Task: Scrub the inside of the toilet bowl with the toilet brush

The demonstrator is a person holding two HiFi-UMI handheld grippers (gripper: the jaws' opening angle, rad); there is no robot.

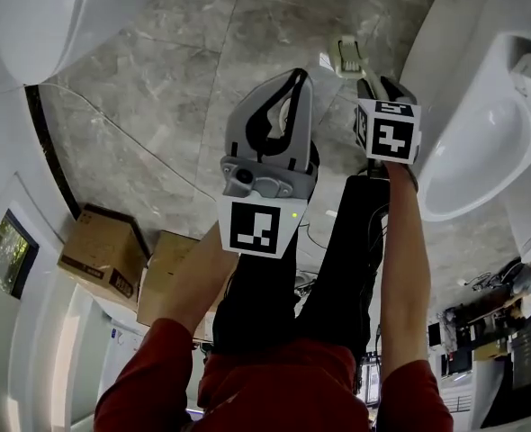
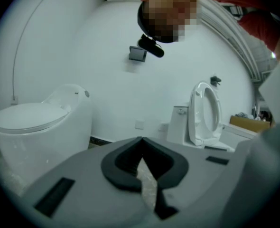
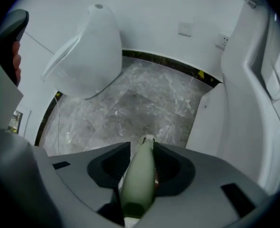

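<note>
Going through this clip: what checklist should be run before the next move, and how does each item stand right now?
1. Right gripper shut on the toilet brush: ok.
2. Left gripper shut, with nothing between its jaws: ok.
3. Toilet bowl uncovered, its inside open to the brush: ok.
4. Brush inside the bowl: not ok. It points at the floor beside the bowl.
5. Which end of the brush sticks out past the jaws: cannot tell.

Toilet showroom, several toilets (image 2: pixel 35 127) (boxes (image 1: pixel 103 255) beside), marble floor (image 1: pixel 202 106)
</note>
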